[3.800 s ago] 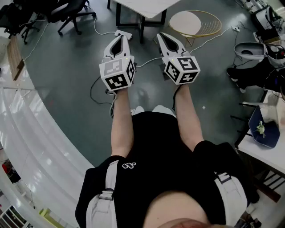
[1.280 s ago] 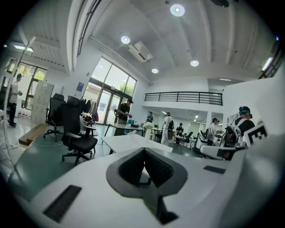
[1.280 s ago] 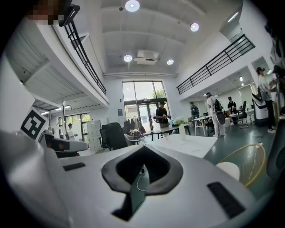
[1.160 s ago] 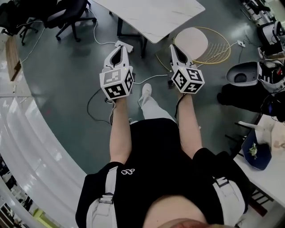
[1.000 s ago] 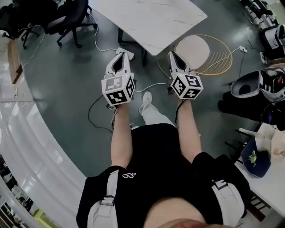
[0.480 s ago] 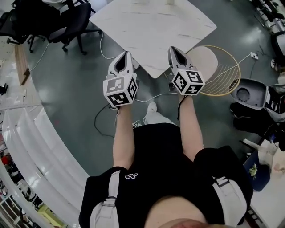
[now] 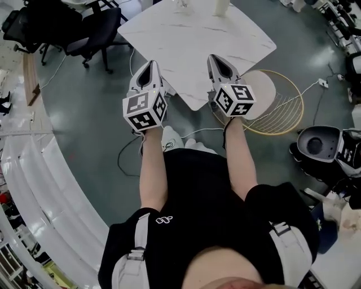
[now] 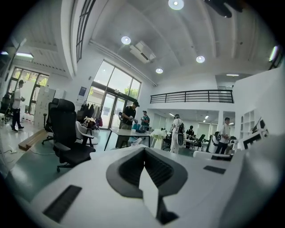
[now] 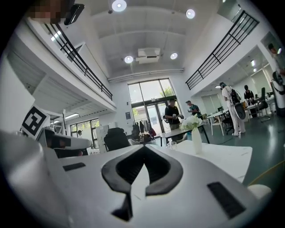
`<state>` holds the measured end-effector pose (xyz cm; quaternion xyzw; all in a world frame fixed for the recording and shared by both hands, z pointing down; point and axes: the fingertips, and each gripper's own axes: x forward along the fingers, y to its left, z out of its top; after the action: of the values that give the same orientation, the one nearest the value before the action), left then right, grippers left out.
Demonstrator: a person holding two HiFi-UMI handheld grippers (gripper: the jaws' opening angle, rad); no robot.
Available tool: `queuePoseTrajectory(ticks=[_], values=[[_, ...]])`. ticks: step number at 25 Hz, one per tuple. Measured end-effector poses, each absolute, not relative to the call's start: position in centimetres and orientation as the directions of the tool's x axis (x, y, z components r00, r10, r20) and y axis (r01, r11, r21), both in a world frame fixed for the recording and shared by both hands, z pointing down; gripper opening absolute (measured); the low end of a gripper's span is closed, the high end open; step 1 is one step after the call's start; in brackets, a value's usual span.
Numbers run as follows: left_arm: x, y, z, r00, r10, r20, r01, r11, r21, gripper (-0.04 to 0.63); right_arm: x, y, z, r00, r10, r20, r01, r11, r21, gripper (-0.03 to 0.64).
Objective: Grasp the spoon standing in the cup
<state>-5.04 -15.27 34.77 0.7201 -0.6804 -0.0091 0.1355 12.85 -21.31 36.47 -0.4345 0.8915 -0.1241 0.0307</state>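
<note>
A white marble table [image 7: 197, 39] lies ahead of me. At its far edge stands a white vase [image 7: 221, 7]; in the right gripper view it holds pale flowers [image 9: 192, 123]. Beside it is a small clear cup [image 9: 171, 144]; I cannot make out a spoon at this distance. My left gripper [image 7: 148, 63] is shut and empty, level with the table's near left edge. My right gripper [image 7: 212, 57] is also shut and empty, over the near corner. In each gripper view the left gripper [image 8: 144, 148] and the right gripper [image 9: 143, 146] have their tips closed together.
A black office chair [image 7: 84, 34] stands left of the table. A round gold wire stand [image 7: 271, 101] sits on the floor to the right, with a grey bin-like thing [image 7: 316, 147] beyond it. Cables [image 7: 127, 163] trail on the floor. People stand at desks in the background.
The table has come closer and lower in the head view. Both grippers, earlier over bare floor, now reach its near corner. Their jaws stayed shut.
</note>
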Motion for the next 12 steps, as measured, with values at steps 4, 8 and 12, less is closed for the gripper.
queuePoseTrajectory(ticks=[4,8,12], values=[[-4.5,-17.9,34.2,0.104,-0.985,0.138,-0.977,-0.075,0.198,0.015,13.6,-23.4,35.7,-0.597,-0.802,0.021,-0.782,0.576,-0.238,0.006],[-3.5,-20.5,34.6,0.148,-0.980,0.130,-0.973,-0.121,0.197,0.015,14.1,-25.2,36.1,-0.577,-0.816,0.019,-0.796,0.558,-0.233,0.006],[-3.5,-23.2,34.6,0.172,-0.979,0.114,-0.964,-0.143,0.223,0.015,14.0,-26.8,36.1,-0.575,-0.818,0.025,-0.804,0.559,-0.204,0.006]])
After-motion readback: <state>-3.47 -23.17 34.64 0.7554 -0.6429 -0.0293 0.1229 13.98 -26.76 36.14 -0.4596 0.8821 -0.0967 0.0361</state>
